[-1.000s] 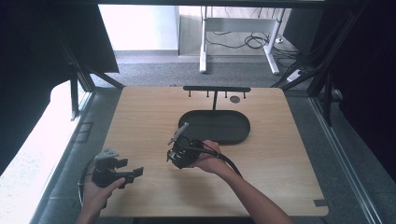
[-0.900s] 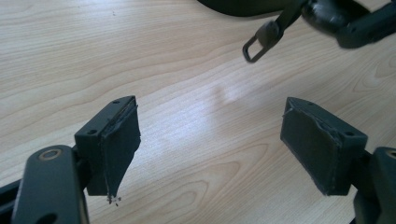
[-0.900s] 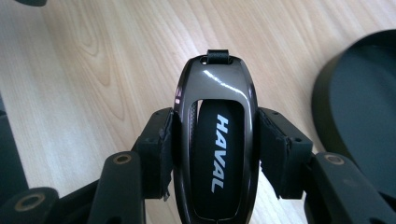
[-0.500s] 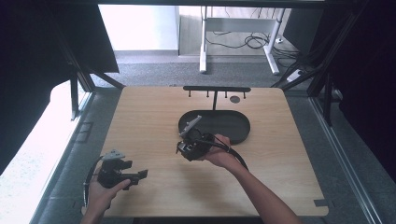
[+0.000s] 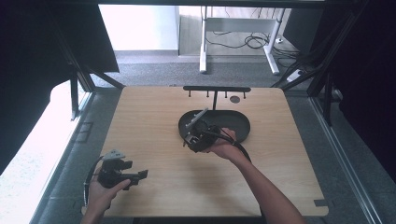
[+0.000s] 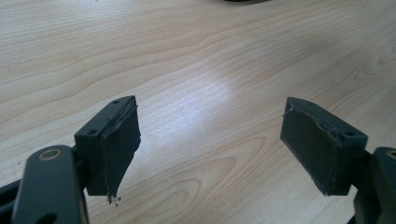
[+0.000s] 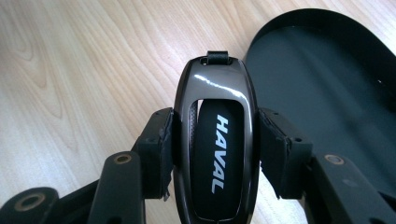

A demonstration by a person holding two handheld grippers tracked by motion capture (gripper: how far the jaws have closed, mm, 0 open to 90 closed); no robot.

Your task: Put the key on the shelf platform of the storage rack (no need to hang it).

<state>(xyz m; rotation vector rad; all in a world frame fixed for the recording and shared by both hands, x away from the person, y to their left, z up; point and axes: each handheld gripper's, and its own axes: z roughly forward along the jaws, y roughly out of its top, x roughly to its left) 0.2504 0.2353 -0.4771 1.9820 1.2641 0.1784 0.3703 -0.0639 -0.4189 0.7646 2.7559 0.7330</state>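
Note:
A glossy dark car key fob (image 7: 215, 140) with white HAVAL lettering is clamped between the jaws of my right gripper (image 7: 215, 149), above the wood just left of the black oval tray (image 7: 327, 84). From above, that right gripper (image 5: 194, 135) hovers at the left end of the black oval tray (image 5: 240, 127) near the table's middle. My left gripper (image 5: 140, 175) rests low at the front left of the table. Its jaws stand wide apart over bare wood, and the left gripper (image 6: 210, 149) holds nothing.
A black rack with several small hooks (image 5: 216, 89) stands at the table's far edge, with a small dark disc (image 5: 235, 99) beside it. The wooden tabletop (image 5: 154, 121) lies bare to the left. Black frame struts rise at both sides.
My right gripper has carried the key fob back and to the right, from the table's middle to the tray's left end. The left gripper has shifted slightly right along the front edge.

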